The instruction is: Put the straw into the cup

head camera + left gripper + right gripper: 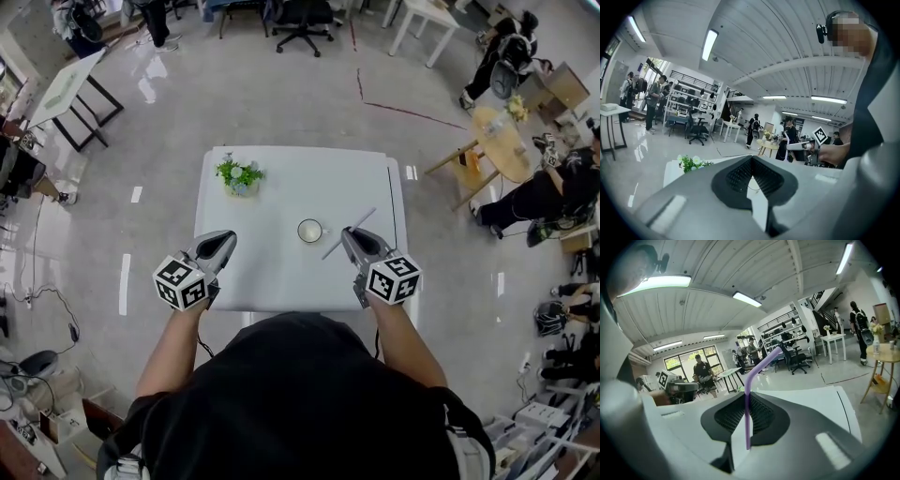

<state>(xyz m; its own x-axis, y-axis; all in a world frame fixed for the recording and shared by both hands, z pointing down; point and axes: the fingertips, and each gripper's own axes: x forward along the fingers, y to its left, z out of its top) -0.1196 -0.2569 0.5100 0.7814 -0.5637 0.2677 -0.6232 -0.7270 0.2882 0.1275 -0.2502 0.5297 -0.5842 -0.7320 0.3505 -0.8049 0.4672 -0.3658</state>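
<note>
A white cup (310, 231) stands near the middle of the white table (281, 187). My right gripper (351, 234) is shut on a purple bent straw (349, 232), held just right of the cup and above the table; in the right gripper view the straw (749, 394) runs up between the closed jaws and bends to the right. My left gripper (225, 240) hovers over the table's front left, jaws shut with nothing between them. In the left gripper view the left gripper (752, 161) points over the table top, and the cup is not seen there.
A small pot of green plant with white flowers (239, 175) sits at the table's back left. Around the table are a round wooden side table (500, 141), office chairs, folding tables and several people.
</note>
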